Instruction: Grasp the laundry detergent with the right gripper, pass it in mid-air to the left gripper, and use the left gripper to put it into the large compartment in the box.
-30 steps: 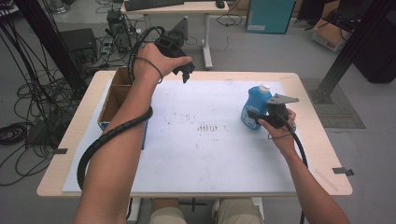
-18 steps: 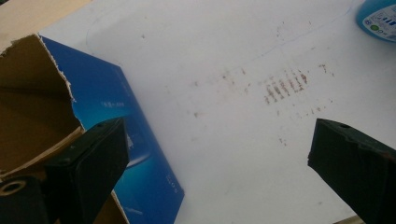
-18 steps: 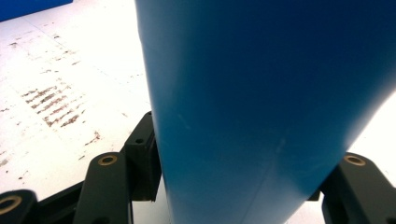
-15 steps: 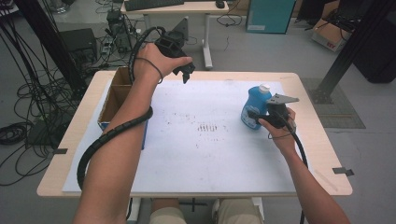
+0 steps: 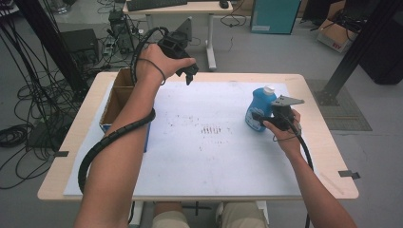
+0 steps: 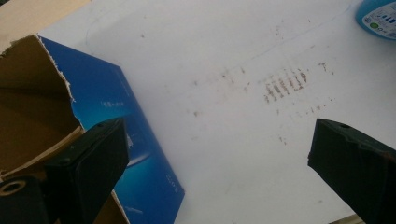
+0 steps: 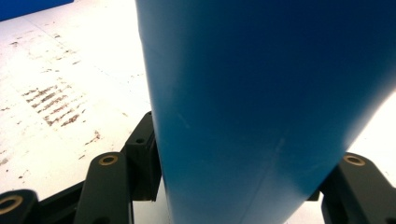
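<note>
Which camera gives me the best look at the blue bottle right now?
The high view: there the blue bottle stands whole and upright with its white cap, the right gripper clamped on its body. The right gripper view sits so close that its blue wall is all you get. The left gripper view catches just an edge at the top right corner.

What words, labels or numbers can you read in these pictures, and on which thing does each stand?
None can be read.
Blue side of the open cardboard box: small pale print, too blurred.
Blue plastic bottle with a white cap: label too small.
Brown cardboard box on the floor: red mark, too small.
</note>
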`<state>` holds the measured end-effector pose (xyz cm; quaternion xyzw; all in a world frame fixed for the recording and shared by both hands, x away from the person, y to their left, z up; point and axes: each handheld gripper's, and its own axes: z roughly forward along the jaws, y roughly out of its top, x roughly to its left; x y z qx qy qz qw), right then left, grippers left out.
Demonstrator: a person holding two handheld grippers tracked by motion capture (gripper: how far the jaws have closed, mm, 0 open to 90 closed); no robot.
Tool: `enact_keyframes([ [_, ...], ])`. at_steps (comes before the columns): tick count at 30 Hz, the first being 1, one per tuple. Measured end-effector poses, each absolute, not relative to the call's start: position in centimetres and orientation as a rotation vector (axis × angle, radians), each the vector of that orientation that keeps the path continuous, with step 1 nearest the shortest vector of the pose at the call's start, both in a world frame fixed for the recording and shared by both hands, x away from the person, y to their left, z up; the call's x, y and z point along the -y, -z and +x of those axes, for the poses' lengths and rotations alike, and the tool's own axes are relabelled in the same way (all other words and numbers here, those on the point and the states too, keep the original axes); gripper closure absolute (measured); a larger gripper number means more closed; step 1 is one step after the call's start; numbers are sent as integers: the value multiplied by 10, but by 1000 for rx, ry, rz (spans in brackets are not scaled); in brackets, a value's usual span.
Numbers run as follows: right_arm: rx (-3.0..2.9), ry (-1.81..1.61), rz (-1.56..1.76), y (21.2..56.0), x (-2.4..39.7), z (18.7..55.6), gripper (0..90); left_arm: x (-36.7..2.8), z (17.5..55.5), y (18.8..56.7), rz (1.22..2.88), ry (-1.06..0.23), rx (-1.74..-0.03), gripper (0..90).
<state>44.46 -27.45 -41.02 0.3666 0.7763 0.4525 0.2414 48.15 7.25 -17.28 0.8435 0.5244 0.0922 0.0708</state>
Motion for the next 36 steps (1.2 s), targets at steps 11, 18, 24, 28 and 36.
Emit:
enact_keyframes([
  [11, -2127, -1240, 1007, 410, 275, 445, 411, -71, 481, 172, 2549, -284, -1567, 57],
  [18, -2127, -1242, 1006, 410, 275, 445, 413, -71, 480, 171, 2541, -289, -1569, 57],
  [24, -2125, -1243, 1010, 410, 275, 445, 415, -71, 480, 171, 2541, -290, -1569, 57],
  [28, -2125, -1243, 1009, 410, 275, 445, 418, -71, 481, 171, 2545, -286, -1568, 57],
  [36, -2115, -1250, 1004, 411, 275, 444, 423, -72, 481, 172, 2542, -285, -1569, 57],
])
